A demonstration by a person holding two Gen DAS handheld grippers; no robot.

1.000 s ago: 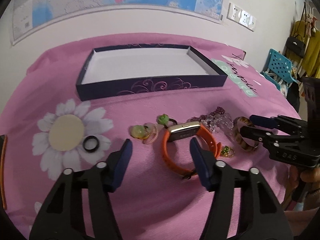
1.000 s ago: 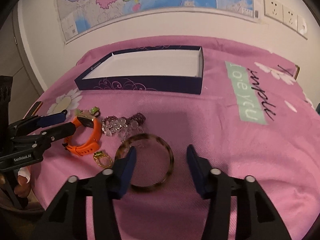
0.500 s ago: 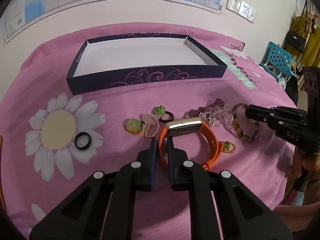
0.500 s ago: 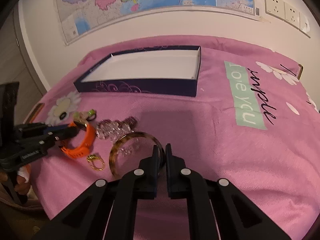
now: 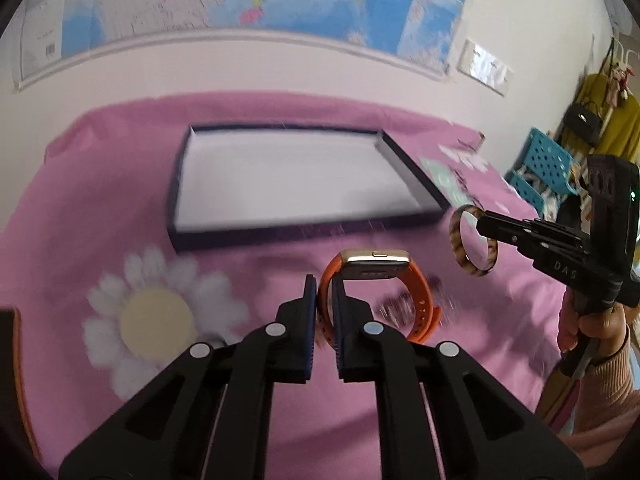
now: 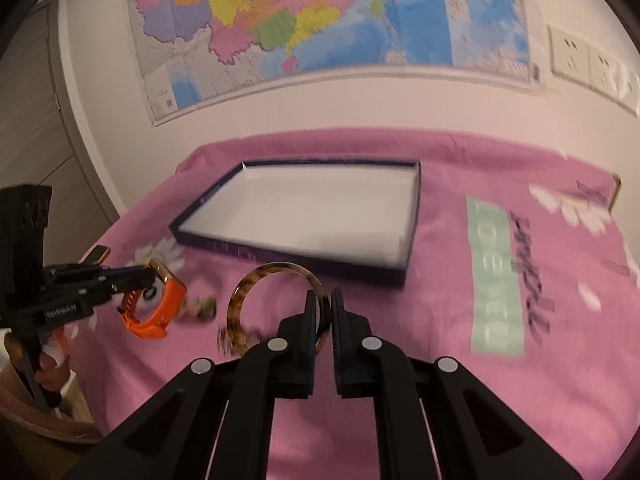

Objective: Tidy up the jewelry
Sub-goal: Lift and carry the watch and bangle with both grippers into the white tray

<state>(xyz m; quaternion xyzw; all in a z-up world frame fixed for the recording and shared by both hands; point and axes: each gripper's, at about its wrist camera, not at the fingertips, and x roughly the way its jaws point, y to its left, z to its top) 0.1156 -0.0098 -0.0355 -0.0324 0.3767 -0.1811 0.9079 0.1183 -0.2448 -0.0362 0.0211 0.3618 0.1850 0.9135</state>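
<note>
left gripper point(image 5: 324, 298): pinched tight on the strap of the orange watch point(image 5: 376, 296); only the strap's thickness sits between the blue pads.
right gripper point(image 6: 330, 314): closed on the rim of the tortoiseshell bangle point(image 6: 276, 308), gripping its right side at about 3 o'clock on the ring.
watch position: carried above the pink cloth point(image 5: 100, 200), gold case point(image 5: 374, 266) at 12 o'clock from the left fingertips, loop standing upright, buckle end hanging low to the right.
bangle position: carried in the air, ring plane facing the right wrist camera, most of the loop at 10 o'clock from the fingertips.
key relation: open navy box point(image 5: 248, 236) lies at 12 o'clock from both tools, white floor bare; long axis runs left-right across both views.
which hand nearer: can't call it firmly; in the left view the bangle point(image 5: 474, 240) looks just beside the box's near right corner, so probably the right hand.
left pose: tool pointing forward toward the box's near wall, level-ish, slightly left of the watch loop.
right pose: tool pointing forward at the near wall point(image 6: 288, 256), hand low at the frame's bottom.
leftovers on cloth: blurred beads and small green pieces point(image 6: 206, 306) sit between the two tools; detail unreadable.
step judged: both items in transit to the box; next needs clearing the near wall before letting go.
risk: bangle may roll on release; watch strap may snag on a pad.
</note>
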